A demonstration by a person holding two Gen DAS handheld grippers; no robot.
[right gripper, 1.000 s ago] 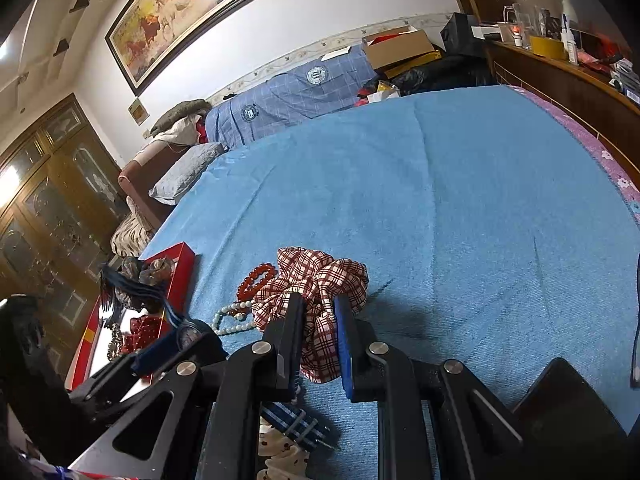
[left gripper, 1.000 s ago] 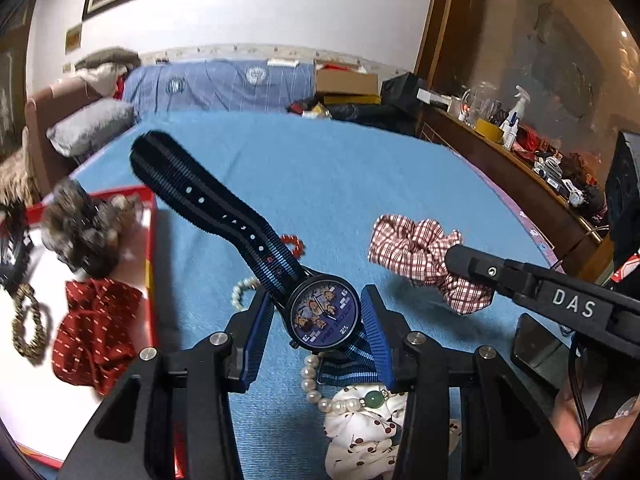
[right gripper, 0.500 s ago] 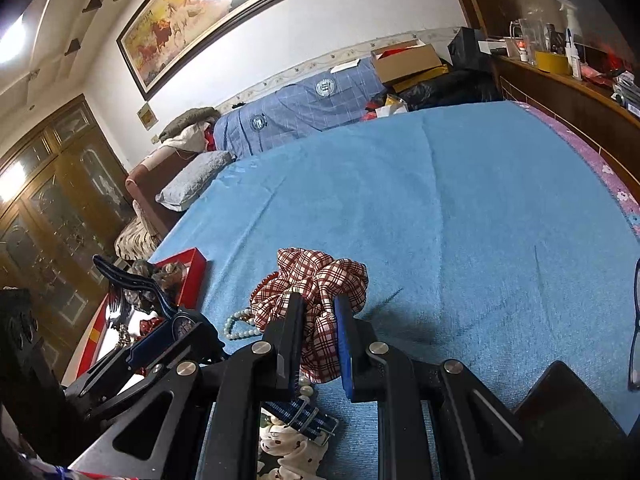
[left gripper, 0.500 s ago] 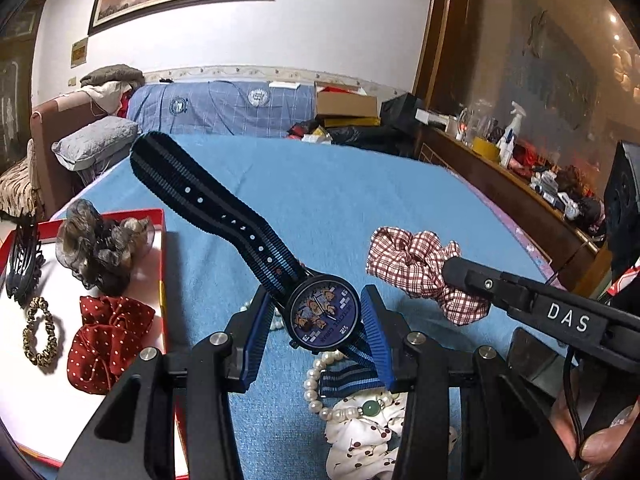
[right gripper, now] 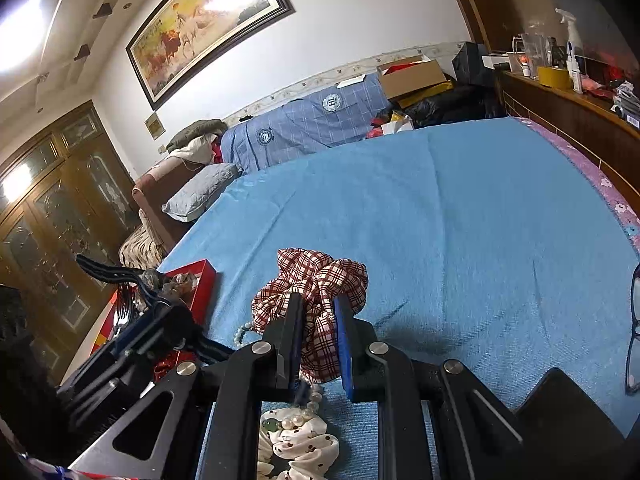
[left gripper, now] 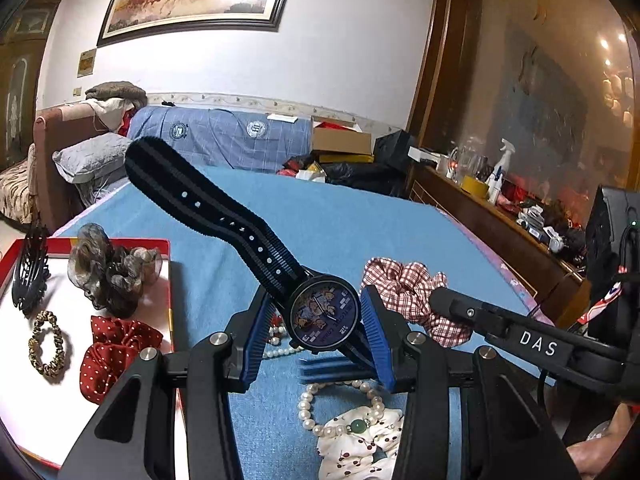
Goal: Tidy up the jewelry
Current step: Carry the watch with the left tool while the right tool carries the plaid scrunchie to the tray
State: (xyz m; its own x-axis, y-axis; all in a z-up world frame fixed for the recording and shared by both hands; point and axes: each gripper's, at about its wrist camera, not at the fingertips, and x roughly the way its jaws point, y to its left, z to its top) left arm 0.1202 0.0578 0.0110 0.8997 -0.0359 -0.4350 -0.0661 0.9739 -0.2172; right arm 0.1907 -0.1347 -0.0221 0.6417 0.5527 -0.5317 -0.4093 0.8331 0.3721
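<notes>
My left gripper (left gripper: 318,322) is shut on a watch (left gripper: 324,316) with a blue cartoon dial and a dark striped strap (left gripper: 208,206), held above the blue bedspread. My right gripper (right gripper: 318,320) is shut on a red plaid scrunchie (right gripper: 316,280), which also shows in the left wrist view (left gripper: 404,292). A red-rimmed white tray (left gripper: 170,280) at the left holds a black hair claw (left gripper: 28,270), a grey-brown scrunchie (left gripper: 108,272), a red dotted scrunchie (left gripper: 112,352) and a leopard hair tie (left gripper: 46,342). A pearl bracelet (left gripper: 340,408) lies on a white printed scrunchie (left gripper: 360,440) below the grippers.
The blue bedspread (right gripper: 440,208) stretches ahead. Glasses (right gripper: 634,328) lie at its right edge. A grey pillow (right gripper: 200,192) and folded blue bedding (right gripper: 304,128) sit at the far end. A wooden shelf (right gripper: 568,104) with bottles runs along the right.
Both grippers have risen and tilted upward, each keeping its grip. The watch is now higher above the bedspread, and more of the tray and wall shows.
</notes>
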